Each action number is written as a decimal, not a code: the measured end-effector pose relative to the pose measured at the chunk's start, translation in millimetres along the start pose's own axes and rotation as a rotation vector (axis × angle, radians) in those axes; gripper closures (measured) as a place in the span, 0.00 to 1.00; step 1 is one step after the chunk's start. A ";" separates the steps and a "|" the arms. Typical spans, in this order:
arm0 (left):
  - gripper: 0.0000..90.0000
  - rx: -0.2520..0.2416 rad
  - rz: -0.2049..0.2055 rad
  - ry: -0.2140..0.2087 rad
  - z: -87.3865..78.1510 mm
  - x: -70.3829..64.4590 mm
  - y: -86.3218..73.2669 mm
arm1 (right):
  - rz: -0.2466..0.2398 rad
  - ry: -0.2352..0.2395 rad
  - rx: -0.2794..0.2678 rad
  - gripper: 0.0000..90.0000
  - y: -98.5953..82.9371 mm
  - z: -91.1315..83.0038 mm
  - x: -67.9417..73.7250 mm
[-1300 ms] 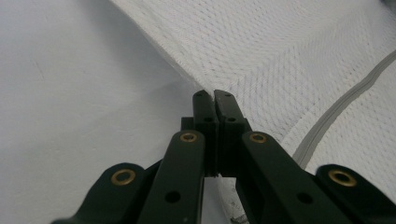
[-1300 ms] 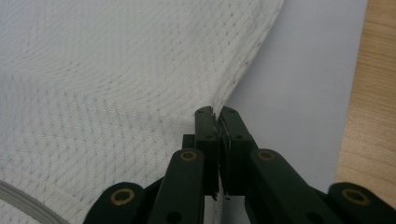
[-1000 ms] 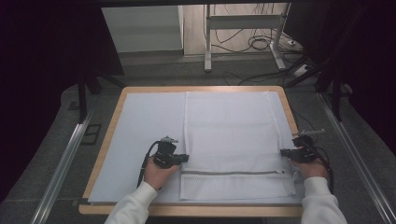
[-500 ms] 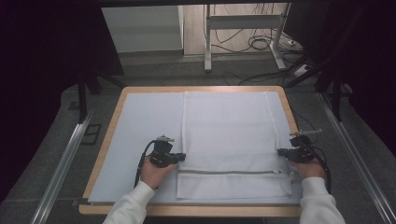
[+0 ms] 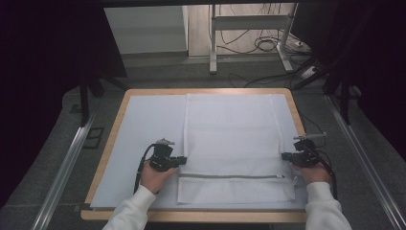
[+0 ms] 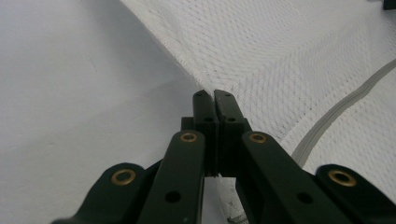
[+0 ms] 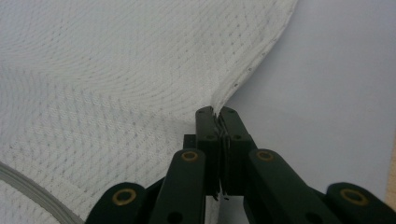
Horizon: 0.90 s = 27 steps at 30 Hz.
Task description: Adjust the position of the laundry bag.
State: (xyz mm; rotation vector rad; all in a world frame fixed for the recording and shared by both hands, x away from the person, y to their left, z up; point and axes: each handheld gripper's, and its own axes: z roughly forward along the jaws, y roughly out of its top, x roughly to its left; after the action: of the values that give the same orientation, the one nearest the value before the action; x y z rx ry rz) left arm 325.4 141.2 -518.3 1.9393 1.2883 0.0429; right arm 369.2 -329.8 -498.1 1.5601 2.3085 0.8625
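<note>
While clamped on the white mesh laundry bag (image 5: 230, 143), both grippers sit at its side edges, a bit far of the zipper (image 5: 230, 176). Left gripper (image 5: 181, 159): jaws pinched together on the bag's left hem, confirmed in left gripper view (image 6: 214, 95), mesh edge running up to the tips, grey zipper line off to the right. Right gripper (image 5: 285, 155): jaws pinched on the right hem, confirmed in right gripper view (image 7: 216, 112), fabric puckered and lifted slightly at the bite, zipper curving at lower left of that view.

Bag lying flat on the white mat (image 5: 143, 129) covering the wood-edged desk (image 5: 106, 153), right of centre, long axis running near to far. Far edge close to the desk's far side; near end, past the zipper, close to the near edge. Right hem near the mat's right border.

Hands in white sleeves (image 5: 131, 213) coming in from the near side, one behind each gripper. Cables (image 5: 141, 167) trailing from both grippers. Beyond the desk: grey floor, metal table legs (image 5: 213, 38), loose cabling.
</note>
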 end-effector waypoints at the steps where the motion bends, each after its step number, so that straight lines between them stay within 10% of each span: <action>1: 1.00 -0.001 0.001 -0.001 -1.2 0.3 -0.4 | 0.001 0.002 -0.001 0.96 0.0 0.0 0.4; 27: 0.99 -0.013 -0.025 0.014 -22.7 23.1 -8.2 | -0.032 0.047 -0.015 0.96 5.2 8.1 24.2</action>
State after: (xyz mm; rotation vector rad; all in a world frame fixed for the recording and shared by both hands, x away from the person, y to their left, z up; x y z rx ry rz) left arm 320.5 174.2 -516.6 1.9146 1.3176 0.0523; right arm 367.2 -303.8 -498.3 1.5081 2.3470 0.9157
